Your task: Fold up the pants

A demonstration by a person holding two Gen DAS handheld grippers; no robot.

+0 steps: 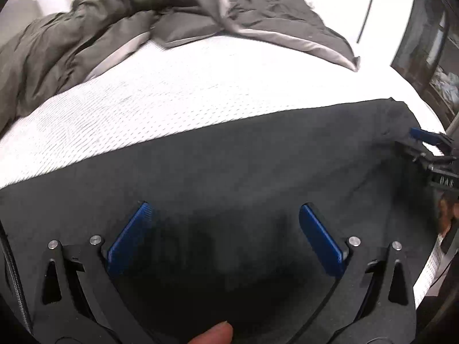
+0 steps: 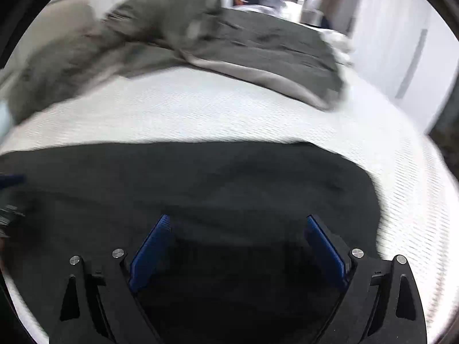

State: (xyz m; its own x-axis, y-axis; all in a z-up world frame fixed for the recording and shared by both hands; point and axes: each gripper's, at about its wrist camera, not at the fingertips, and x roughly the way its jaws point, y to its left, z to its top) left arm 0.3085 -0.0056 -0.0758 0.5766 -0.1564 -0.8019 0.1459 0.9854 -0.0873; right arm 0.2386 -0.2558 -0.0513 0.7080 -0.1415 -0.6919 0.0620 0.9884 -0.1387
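Black pants [image 1: 229,166] lie spread flat across the near part of a white mattress [image 1: 172,94]. My left gripper [image 1: 225,210] hovers over the fabric, its blue pads wide apart with nothing between them. The right gripper [image 1: 416,140] shows at the right edge of the left wrist view, by the pants' far right corner. In the right wrist view the pants [image 2: 200,180] fill the lower half, and my right gripper [image 2: 238,220] is open just above the cloth. The left gripper's blue tip [image 2: 13,179] peeks in at the left edge.
A crumpled olive-grey duvet [image 1: 114,20] is heaped at the back of the mattress [image 2: 200,111]. A dark cabinet [image 1: 430,57] stands at the right, past the bed's edge. A fingertip [image 1: 213,334] shows at the bottom. Bare mattress lies between pants and duvet [image 2: 229,43].
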